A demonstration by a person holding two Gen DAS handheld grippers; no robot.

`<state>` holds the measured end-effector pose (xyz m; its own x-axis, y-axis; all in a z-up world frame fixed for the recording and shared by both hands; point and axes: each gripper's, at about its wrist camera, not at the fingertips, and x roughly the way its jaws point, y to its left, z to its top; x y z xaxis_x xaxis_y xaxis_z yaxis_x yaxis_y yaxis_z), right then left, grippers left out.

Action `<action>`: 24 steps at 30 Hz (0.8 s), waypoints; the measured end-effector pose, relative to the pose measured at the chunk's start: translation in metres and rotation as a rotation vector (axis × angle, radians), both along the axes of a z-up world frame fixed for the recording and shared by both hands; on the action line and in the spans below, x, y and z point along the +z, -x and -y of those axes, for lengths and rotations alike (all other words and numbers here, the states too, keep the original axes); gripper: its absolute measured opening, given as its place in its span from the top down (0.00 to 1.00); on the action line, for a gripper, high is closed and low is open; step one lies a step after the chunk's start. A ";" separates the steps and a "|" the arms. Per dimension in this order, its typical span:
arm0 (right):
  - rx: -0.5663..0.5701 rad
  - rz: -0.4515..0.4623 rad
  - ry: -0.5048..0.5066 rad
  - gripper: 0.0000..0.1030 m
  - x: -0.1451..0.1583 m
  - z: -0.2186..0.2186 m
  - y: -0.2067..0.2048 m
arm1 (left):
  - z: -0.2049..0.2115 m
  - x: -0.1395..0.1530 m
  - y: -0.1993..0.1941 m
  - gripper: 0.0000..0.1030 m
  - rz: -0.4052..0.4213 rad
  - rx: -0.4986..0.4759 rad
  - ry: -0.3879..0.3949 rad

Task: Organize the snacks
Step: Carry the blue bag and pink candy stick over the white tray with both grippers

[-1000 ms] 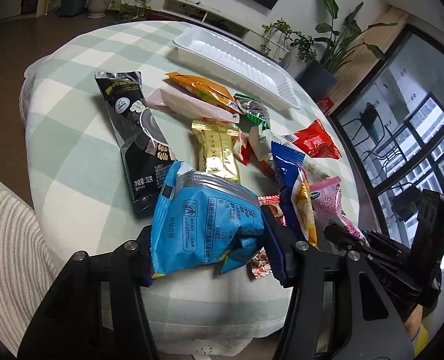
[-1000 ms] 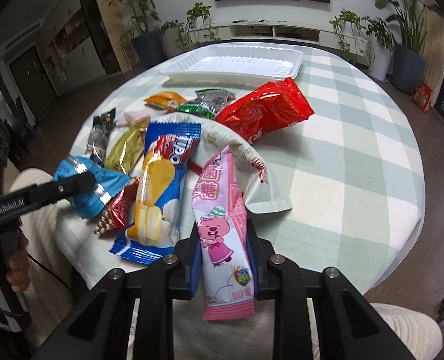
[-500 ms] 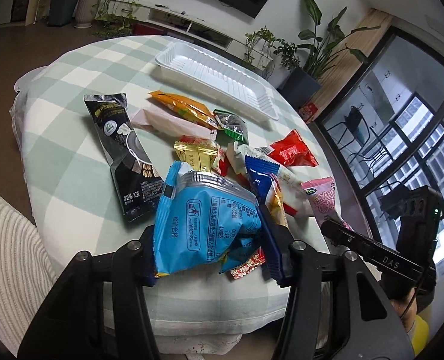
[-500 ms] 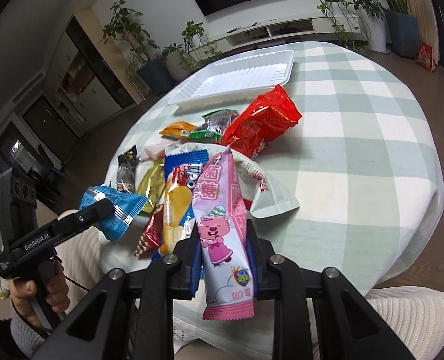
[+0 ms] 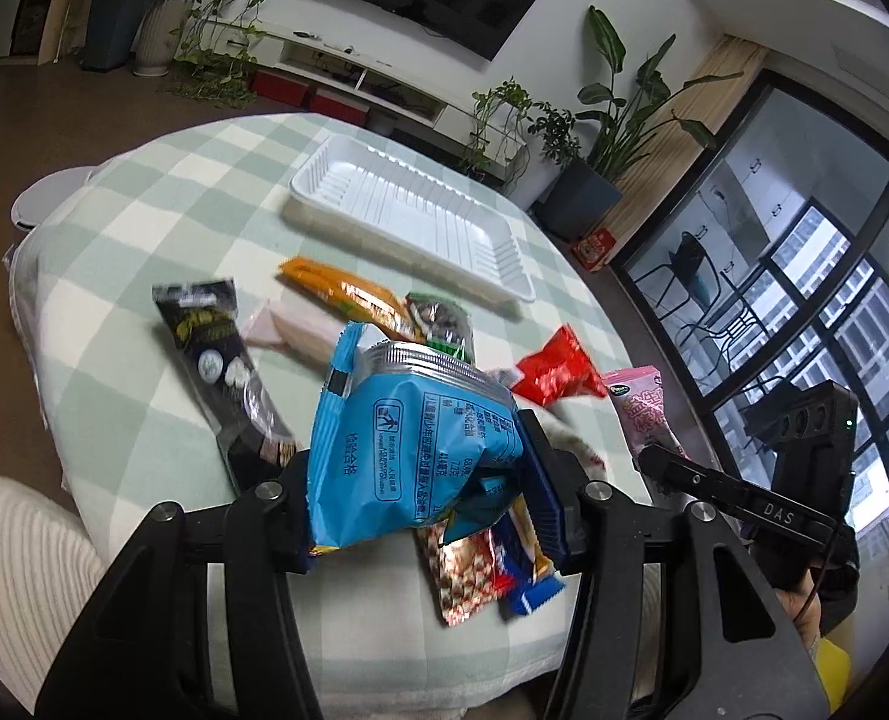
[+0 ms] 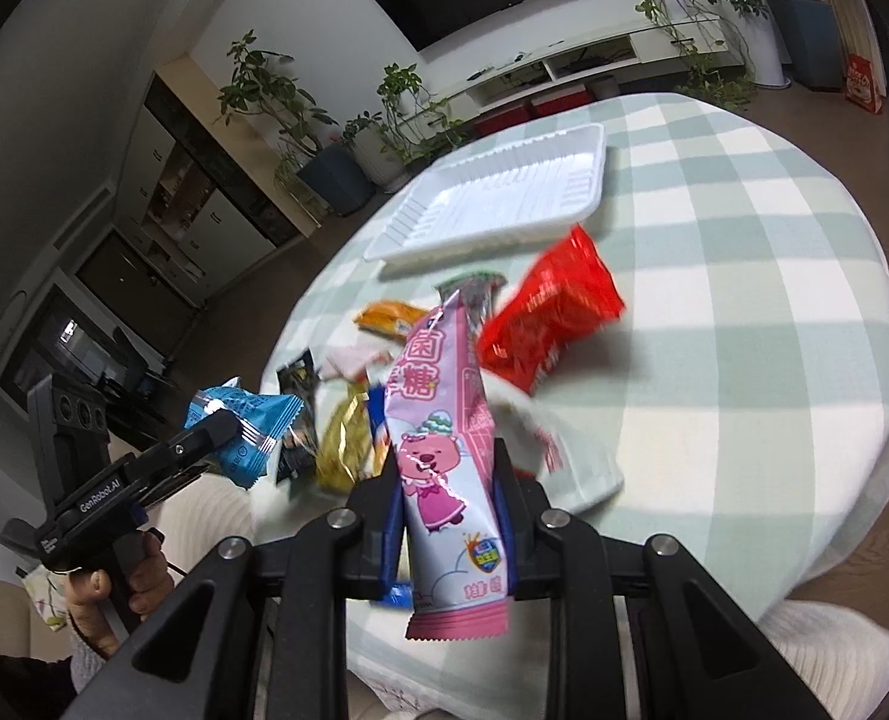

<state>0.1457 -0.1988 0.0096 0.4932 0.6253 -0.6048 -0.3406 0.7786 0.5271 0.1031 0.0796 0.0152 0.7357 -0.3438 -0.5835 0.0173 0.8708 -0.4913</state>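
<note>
Two packets are in hand, none yet in the white tray (image 5: 408, 222). Left gripper (image 5: 420, 480) pinches the blue packet (image 5: 414, 450) across its width, jaws pressed on both sides, packet lifted clear of the checked tablecloth (image 5: 144, 228). Right gripper (image 6: 447, 522) pinches the pink candy packet (image 6: 444, 450) near its lower third; the packet stands nearly upright between the jaws, top edge pointing to 12 o'clock.

Tray: bare, at 12 o'clock of the snack pile in both wrist views, well apart from both grippers.

Left on the cloth, loose, between grippers and tray: black packet (image 5: 222, 360) at 9 o'clock of the blue one, orange packet (image 5: 342, 291), pale pink packet (image 5: 294, 330), red packet (image 6: 546, 318), gold packet (image 6: 342, 444), a dark green-edged one (image 5: 441, 324), plus a few partly hidden under the held packets; some are motion-blurred.

Judgement: early stage. Pick-up of first two done; carry to tray and release pending, then the remaining pile.
</note>
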 end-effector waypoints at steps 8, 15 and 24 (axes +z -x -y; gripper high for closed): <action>-0.002 0.015 -0.029 0.74 0.026 0.000 -0.055 | -0.013 0.032 -0.045 0.51 0.032 -0.015 -0.006; -0.025 -0.011 -0.074 0.74 0.034 0.004 -0.114 | -0.020 0.051 -0.099 0.51 0.035 -0.030 -0.022; -0.056 -0.038 -0.101 0.74 0.025 -0.002 -0.190 | -0.026 0.055 -0.178 0.51 0.004 -0.050 -0.052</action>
